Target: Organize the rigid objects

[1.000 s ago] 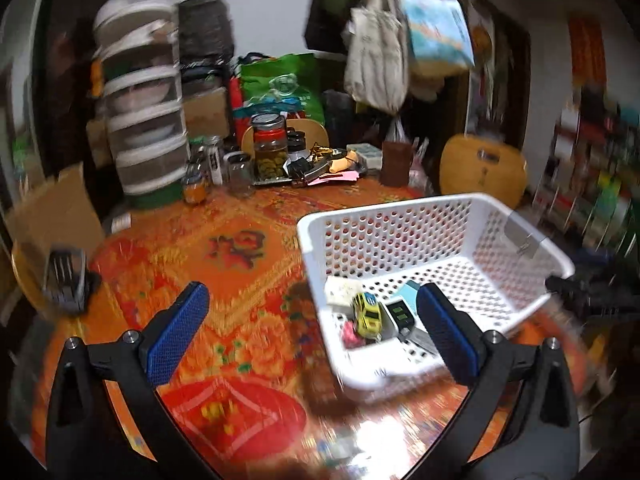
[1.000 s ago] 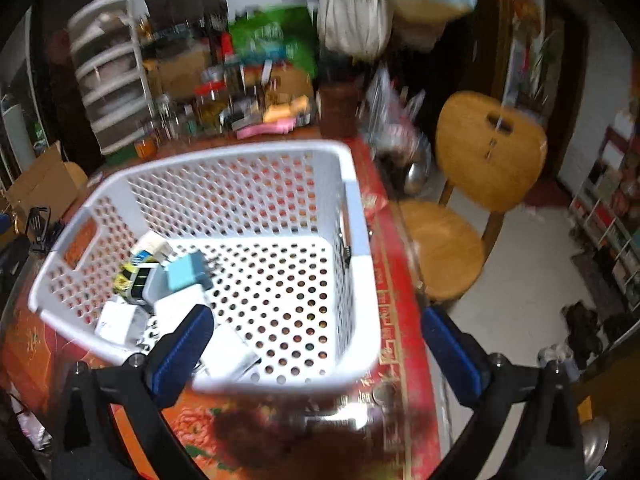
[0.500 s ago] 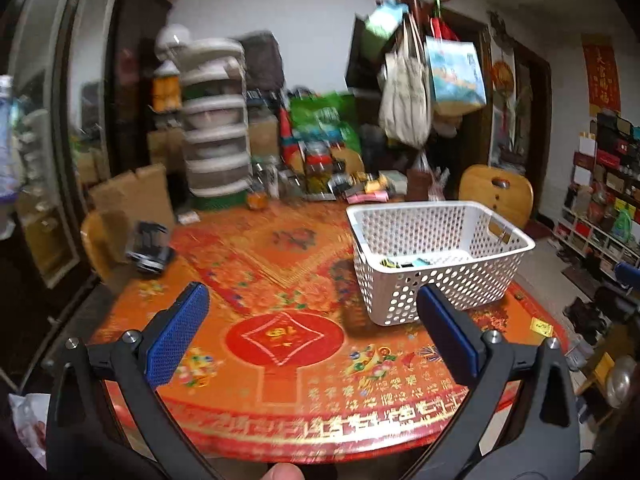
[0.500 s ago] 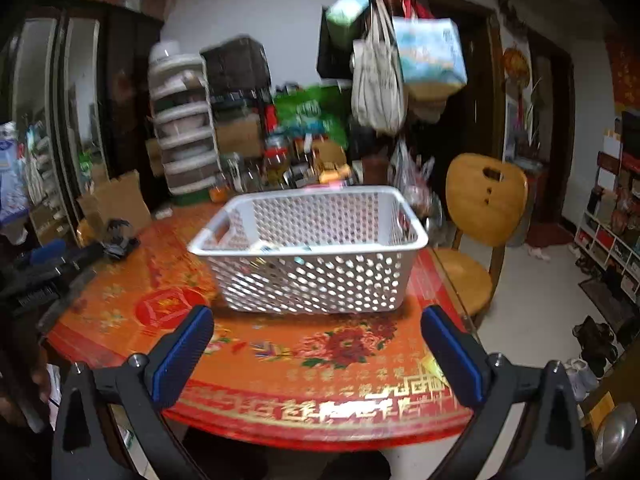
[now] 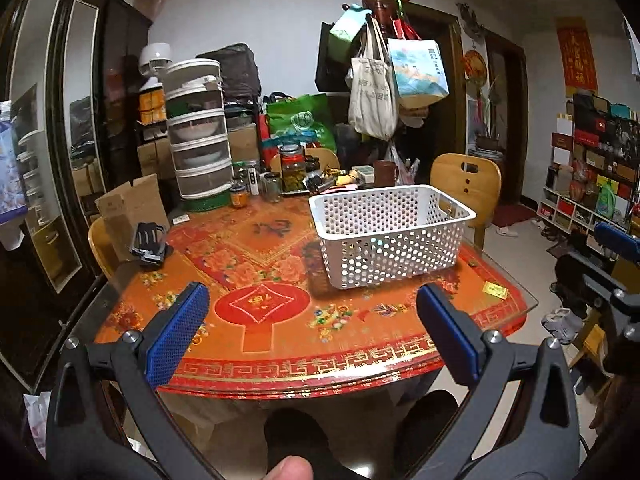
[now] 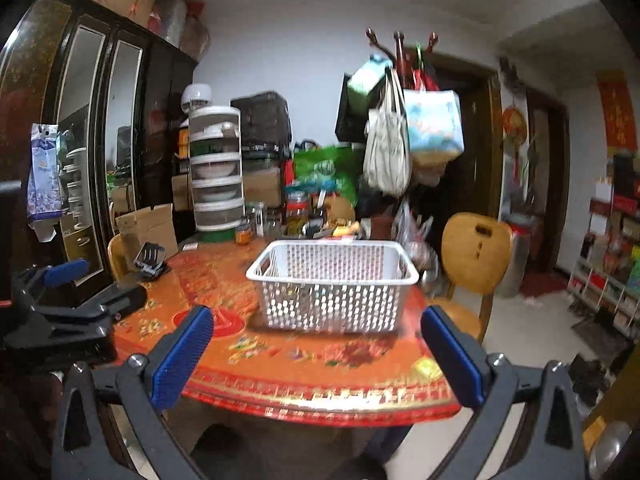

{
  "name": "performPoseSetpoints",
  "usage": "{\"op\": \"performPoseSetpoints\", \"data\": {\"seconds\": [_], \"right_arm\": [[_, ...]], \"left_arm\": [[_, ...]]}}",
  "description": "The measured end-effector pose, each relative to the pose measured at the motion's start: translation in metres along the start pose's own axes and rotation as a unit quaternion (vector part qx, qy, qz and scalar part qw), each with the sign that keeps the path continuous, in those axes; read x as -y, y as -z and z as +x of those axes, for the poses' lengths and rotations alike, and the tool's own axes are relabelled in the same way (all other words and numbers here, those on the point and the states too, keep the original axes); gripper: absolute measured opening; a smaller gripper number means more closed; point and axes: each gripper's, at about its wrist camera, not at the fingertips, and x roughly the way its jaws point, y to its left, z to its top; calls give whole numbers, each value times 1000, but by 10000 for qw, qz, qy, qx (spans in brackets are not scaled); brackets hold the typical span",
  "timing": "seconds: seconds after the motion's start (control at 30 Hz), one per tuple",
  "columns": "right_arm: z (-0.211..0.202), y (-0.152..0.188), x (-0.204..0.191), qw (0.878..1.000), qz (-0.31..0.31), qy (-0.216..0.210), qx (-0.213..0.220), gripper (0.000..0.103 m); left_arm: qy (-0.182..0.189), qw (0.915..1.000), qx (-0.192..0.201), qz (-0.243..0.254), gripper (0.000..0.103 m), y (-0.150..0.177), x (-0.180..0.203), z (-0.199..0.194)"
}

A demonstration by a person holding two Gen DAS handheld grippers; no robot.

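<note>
The round table [image 5: 280, 344] with its red and orange cover fills the middle of both views, and on its right half, toward the far side, stands the white basket [image 5: 390, 236], alone and touching nothing around it. I judge this basket as light and stiff: it is thin moulded plastic full of small holes, so it should not bend much, but its smooth wall may slip between flat pads. From here I cannot see what lies inside, so its real weight I cannot tell. The best place to take hold, I think, is the thick rim or the handle slot in the right end wall, where the plastic is doubled. A small yellow tag [image 5: 495, 289] lies on the table to the right of the basket, near the edge. My left gripper [image 5: 308, 326] is spread wide, the blue pads well apart, and it holds nothing and touches nothing; it hangs off the near edge of the table. My right gripper [image 6: 316, 354] is also wide and empty, near the table edge and well apart from the basket.
</note>
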Motion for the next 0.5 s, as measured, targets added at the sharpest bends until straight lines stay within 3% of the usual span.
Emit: {"op": "performPoseSetpoints", "data": {"seconds": [0.23,0.5], "right_arm": [[23,5,14,9979,266,-32,-586,103],[32,10,15,9968,246,-37,-753,103]], "left_arm": [[-15,9996,-246,-165,102,-8,-3,11],[2,9993,-336,-168,102,-13,-7,24]]}}
